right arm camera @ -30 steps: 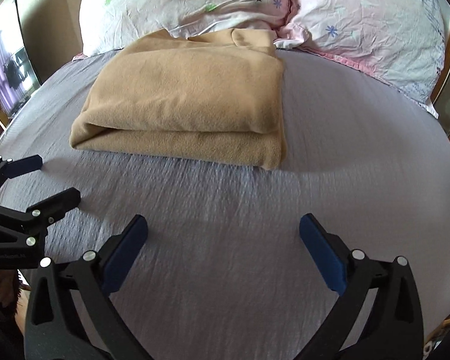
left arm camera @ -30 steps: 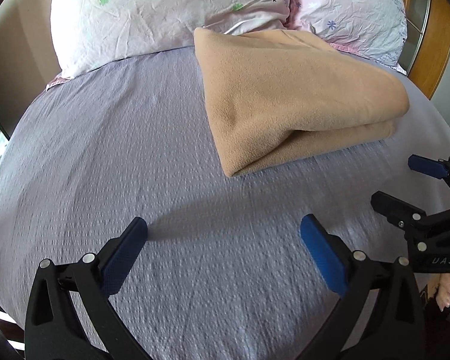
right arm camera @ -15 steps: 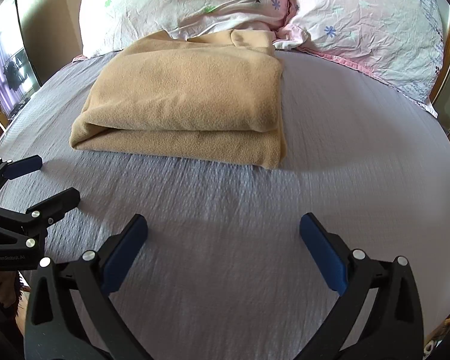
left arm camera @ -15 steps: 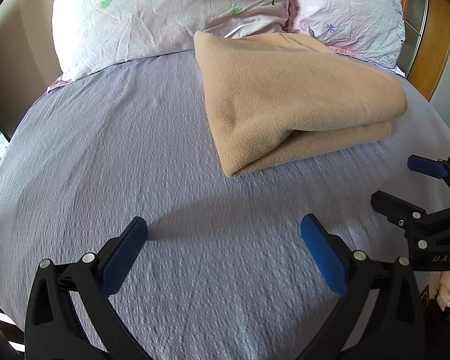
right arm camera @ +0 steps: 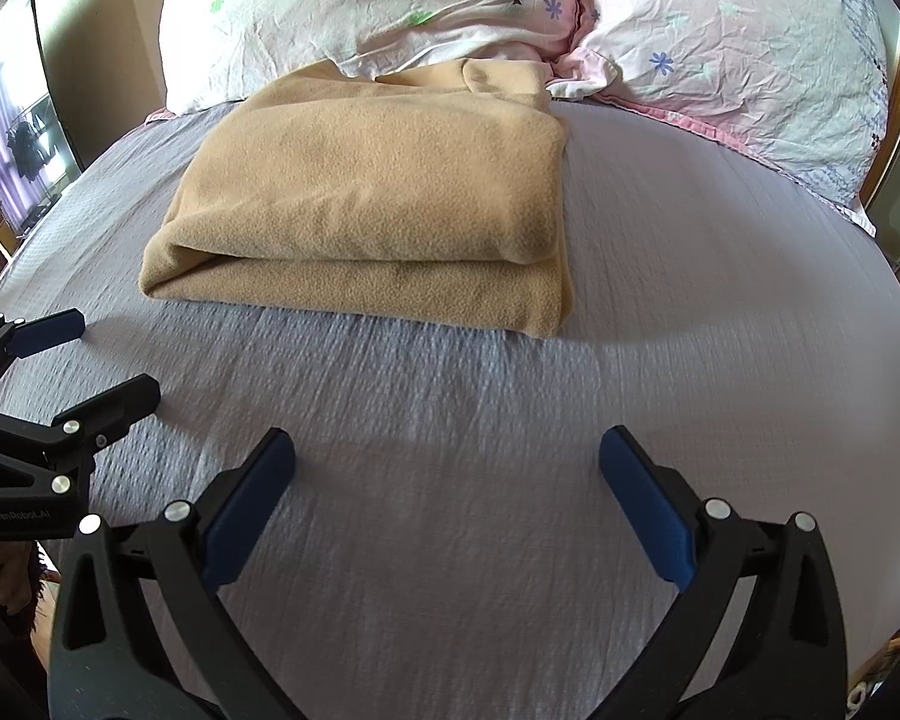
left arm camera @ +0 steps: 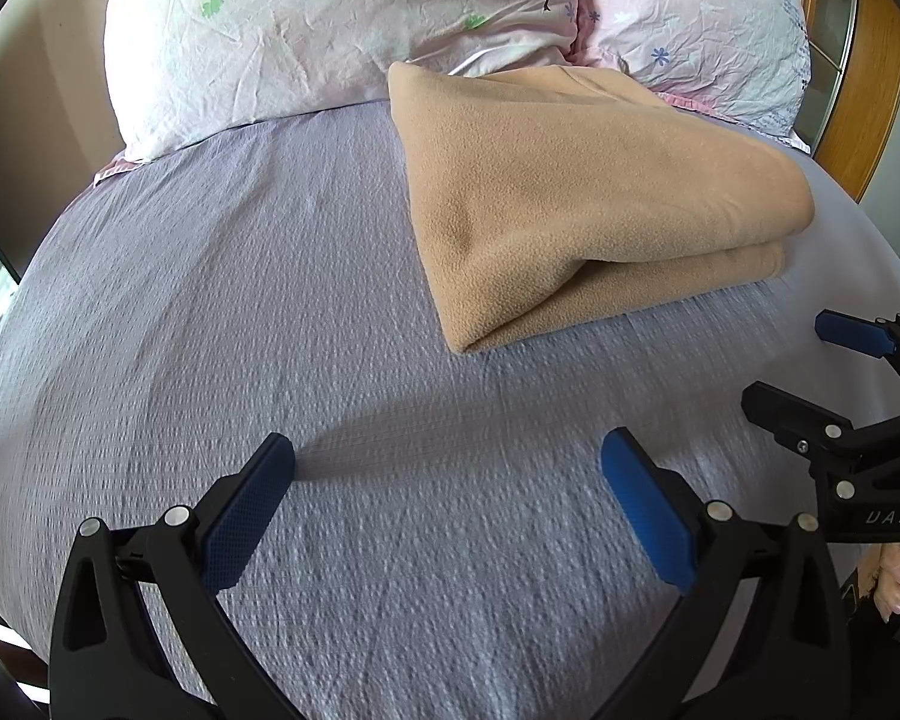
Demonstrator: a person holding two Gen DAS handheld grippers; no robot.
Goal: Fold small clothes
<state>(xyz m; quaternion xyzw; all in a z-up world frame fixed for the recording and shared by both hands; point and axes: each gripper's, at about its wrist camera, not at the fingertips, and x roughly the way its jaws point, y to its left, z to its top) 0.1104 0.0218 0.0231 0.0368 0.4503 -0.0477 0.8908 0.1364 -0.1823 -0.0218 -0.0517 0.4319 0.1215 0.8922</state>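
We hold both grippers low over the grey bedspread (left arm camera: 222, 300), side by side, and each has its blue-padded fingers spread wide with nothing between them: the left gripper (left arm camera: 447, 480) and the right gripper (right arm camera: 447, 480) alike. The tan fleece garment (right arm camera: 366, 204) lies ahead of both, already folded into a thick, layered rectangle near the head of the bed, its far edge touching the floral pillows (right arm camera: 450, 6). From the left gripper it sits ahead and to the right; from the right gripper it sits ahead and slightly left, so it lies roughly between our two lines of reach, clear of all four fingers. Its long axis runs across the bed, with the layered open edges facing us and a rounded fold at its left end in the right wrist view. We judge neither gripper clearly nearer. The underside layers and the far edge against the pillows are hidden, so we cannot tell what kind of garment it is or how neatly the inner layers lie. The bedspread close to the fingers is blurred.
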